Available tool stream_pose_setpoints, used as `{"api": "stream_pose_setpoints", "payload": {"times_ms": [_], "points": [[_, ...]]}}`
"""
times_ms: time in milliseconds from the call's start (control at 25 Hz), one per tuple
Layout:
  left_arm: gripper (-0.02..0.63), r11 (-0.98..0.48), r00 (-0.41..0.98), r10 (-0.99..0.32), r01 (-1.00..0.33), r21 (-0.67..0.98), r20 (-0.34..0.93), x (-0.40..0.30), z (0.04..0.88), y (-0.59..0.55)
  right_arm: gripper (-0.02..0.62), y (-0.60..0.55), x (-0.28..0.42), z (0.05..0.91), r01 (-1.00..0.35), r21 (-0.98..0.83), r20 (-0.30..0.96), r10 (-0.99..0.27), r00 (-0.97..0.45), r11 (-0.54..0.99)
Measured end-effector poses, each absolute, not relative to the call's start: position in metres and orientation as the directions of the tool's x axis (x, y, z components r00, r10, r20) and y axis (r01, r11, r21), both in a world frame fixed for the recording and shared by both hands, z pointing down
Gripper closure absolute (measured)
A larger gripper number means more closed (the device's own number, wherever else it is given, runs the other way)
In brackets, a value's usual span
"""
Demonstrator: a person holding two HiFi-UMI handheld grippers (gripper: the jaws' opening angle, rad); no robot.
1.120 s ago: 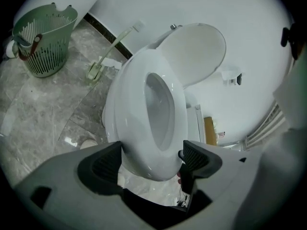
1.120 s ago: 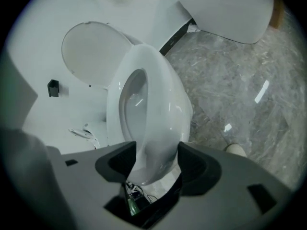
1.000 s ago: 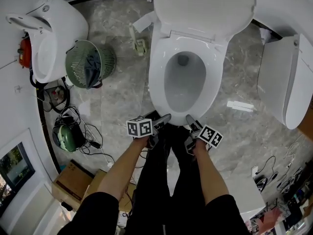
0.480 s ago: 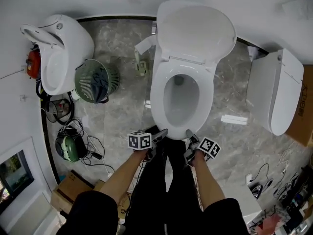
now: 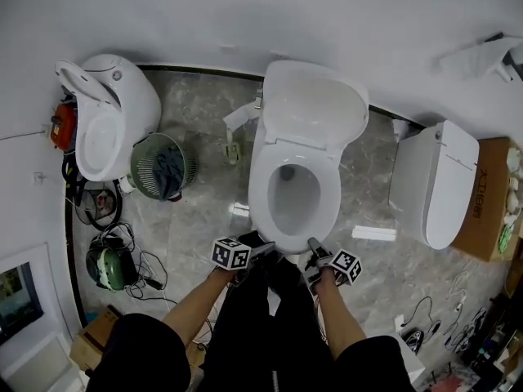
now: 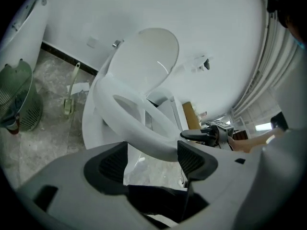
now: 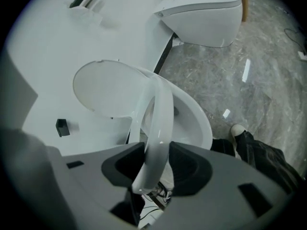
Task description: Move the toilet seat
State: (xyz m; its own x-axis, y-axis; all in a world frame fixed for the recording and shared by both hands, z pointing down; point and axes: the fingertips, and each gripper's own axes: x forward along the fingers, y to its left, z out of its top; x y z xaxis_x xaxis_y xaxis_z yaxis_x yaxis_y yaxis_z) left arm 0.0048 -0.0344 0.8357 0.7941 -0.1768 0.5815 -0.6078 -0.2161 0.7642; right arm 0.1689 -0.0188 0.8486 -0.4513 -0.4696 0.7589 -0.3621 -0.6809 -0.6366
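A white toilet stands mid-floor with its lid (image 5: pixel 315 109) raised against the wall. The white seat ring (image 5: pixel 288 242) is tilted up off the bowl, as both gripper views show. My left gripper (image 5: pixel 265 248) is at the ring's front left. In the left gripper view the seat ring (image 6: pixel 139 123) fills the gap between the left gripper (image 6: pixel 152 159) pads. My right gripper (image 5: pixel 314 248) is at the front right. Its jaws are closing, with the seat ring (image 7: pixel 160 114) edge-on in the right gripper (image 7: pixel 157 164), touching both pads.
A second white toilet (image 5: pixel 433 182) and a cardboard box (image 5: pixel 482 194) stand to the right. Left are another white fixture (image 5: pixel 106 117), a green wire basket (image 5: pixel 163 166), a green helmet (image 5: pixel 106 268) and loose cables. The person's legs are just behind the grippers.
The head view has pulled back and up, so the toilet looks smaller and more wall shows. Both grippers stay at the bowl's front rim.
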Motion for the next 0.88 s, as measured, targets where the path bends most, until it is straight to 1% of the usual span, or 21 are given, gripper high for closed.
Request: {"api": "stream_pose_setpoints", "payload": {"times_ms": [200, 360, 400, 520, 560, 640, 760, 880], "points": [[0.281, -0.326, 0.806, -0.192, -0.590, 0.739, 0.559, 0.006, 0.800, -0.055, 0.439, -0.046, 0.173, 0.813, -0.290, -0.660, 0.740, -0.532, -0.411, -0.693], [0.292, -0.442, 0.797, -0.213, -0.594, 0.672, 0.565, 0.011, 0.773, -0.076, 0.436, -0.077, 0.178, 0.784, -0.259, -0.702, 0.704, -0.592, -0.392, -0.663], [0.305, -0.475, 0.790, -0.217, -0.599, 0.644, 0.574, 0.013, 0.766, -0.080, 0.434, -0.084, 0.179, 0.776, -0.254, -0.713, 0.693, -0.603, -0.394, -0.654], [0.377, -0.548, 0.760, -0.258, -0.624, 0.558, 0.597, 0.022, 0.749, -0.096, 0.428, -0.105, 0.183, 0.757, -0.244, -0.740, 0.664, -0.624, -0.411, -0.627], [0.396, -0.554, 0.752, -0.284, -0.635, 0.538, 0.595, 0.025, 0.742, -0.106, 0.426, -0.115, 0.184, 0.751, -0.241, -0.750, 0.653, -0.632, -0.417, -0.617], [0.398, -0.542, 0.735, -0.349, -0.665, 0.515, 0.581, 0.029, 0.728, -0.126, 0.423, -0.135, 0.186, 0.738, -0.235, -0.772, 0.627, -0.649, -0.432, -0.590], [0.438, -0.502, 0.690, -0.447, -0.720, 0.479, 0.569, 0.030, 0.711, -0.148, 0.413, -0.156, 0.186, 0.725, -0.251, -0.795, 0.599, -0.645, -0.475, -0.553], [0.461, -0.462, 0.647, -0.506, -0.761, 0.455, 0.570, 0.033, 0.698, -0.170, 0.403, -0.175, 0.189, 0.711, -0.257, -0.816, 0.569, -0.636, -0.521, -0.518]]}}
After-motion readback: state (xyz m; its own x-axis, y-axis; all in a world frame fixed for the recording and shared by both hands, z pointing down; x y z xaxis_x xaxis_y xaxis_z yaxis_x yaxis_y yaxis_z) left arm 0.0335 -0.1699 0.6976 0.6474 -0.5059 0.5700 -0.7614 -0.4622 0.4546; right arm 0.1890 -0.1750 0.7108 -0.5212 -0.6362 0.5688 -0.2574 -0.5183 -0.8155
